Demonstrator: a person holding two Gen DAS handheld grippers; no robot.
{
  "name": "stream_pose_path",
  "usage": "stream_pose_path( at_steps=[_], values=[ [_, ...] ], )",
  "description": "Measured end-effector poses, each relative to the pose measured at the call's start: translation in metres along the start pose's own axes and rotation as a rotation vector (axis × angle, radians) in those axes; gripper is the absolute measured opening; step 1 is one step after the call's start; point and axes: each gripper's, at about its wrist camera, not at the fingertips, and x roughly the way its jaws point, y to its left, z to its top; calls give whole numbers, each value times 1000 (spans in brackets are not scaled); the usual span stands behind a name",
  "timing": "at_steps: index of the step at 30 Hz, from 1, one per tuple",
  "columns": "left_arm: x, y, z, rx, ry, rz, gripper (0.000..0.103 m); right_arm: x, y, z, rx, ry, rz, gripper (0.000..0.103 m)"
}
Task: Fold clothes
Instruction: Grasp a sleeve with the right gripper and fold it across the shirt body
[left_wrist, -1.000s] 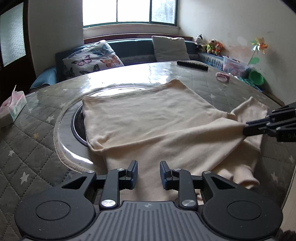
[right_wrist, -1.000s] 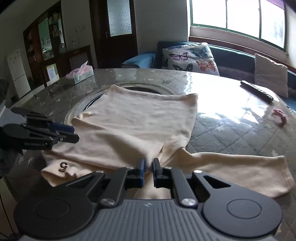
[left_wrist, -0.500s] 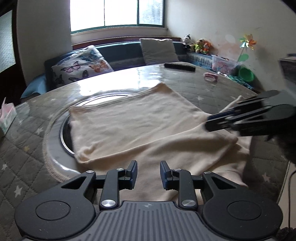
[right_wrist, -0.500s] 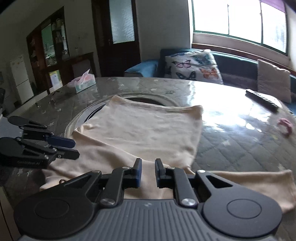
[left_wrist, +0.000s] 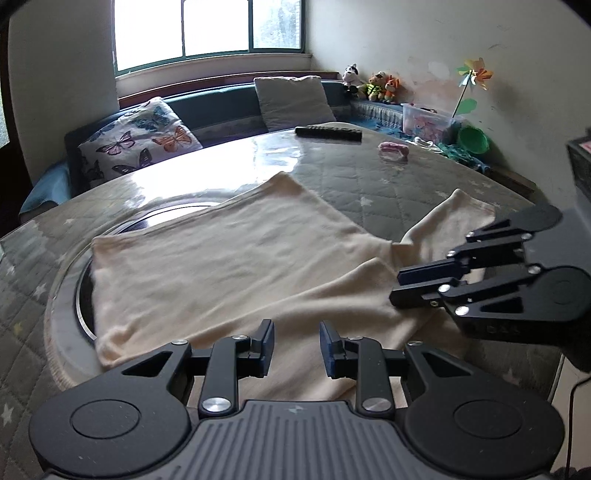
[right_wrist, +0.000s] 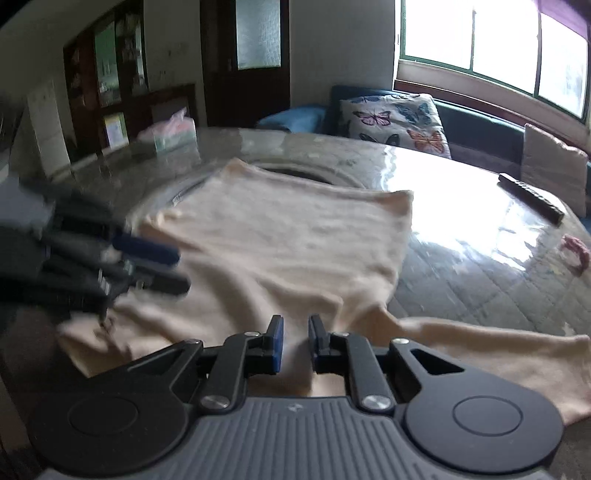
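Quilted round worktop (left_wrist: 388, 177) carried the cream garment (left_wrist: 229, 266), partly folded, sleeve trailing. Left tool (left_wrist: 293, 341) and right tool (right_wrist: 295, 341) hovered with fingers apart, gripping nothing; a careless pinch could drag layers askew.

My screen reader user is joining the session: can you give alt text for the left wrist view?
A cream garment lies spread on a round quilted table, one sleeve trailing right. The open left claw hovers over its near edge, and the right claw reaches in from the right. A remote and cushioned bench sit behind.
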Motion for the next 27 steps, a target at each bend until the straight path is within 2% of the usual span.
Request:
stream_pose_path(
  at_steps=[5, 13, 17, 23, 27],
  values=[
    [12, -16, 7, 26, 6, -15, 30, -29, -26, -13, 154, -61, -23, 13],
    [31, -34, 10, 30, 30, -38, 30, -53, -103, -49, 359, -61, -265, 14],
    [33, -40, 9, 47, 32, -37, 32, -57, -140, -66, 446, -59, -338, 14],
    [33, -42, 9, 50, 31, -33, 32, -64, -172, -81, 514, -66, -446, 15],
    [34, -43, 9, 50, 31, -28, 33, -70, -184, -84, 570, -108, -431, 19]
  ],
)
